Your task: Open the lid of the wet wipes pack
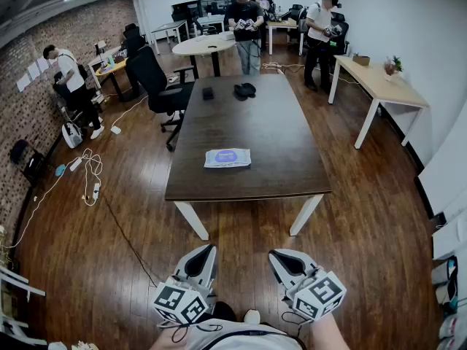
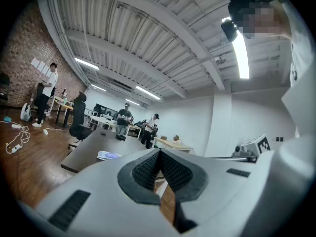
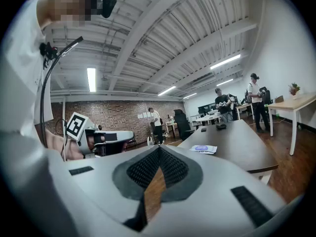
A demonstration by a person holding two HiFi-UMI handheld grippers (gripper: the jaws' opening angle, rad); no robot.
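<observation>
The wet wipes pack is a flat white pouch with a blue label. It lies on the near half of the dark wooden table, its lid down. It also shows small and far off in the left gripper view and in the right gripper view. My left gripper and right gripper are held close to my body, well short of the table's near edge. In each gripper's own view, left gripper and right gripper, the ribbed pads meet at the tips with nothing between them.
Two small black objects lie at the table's far end. A black office chair stands at its left side. Cables and a power strip trail across the wood floor. A light desk stands at the right, and several people stand farther back.
</observation>
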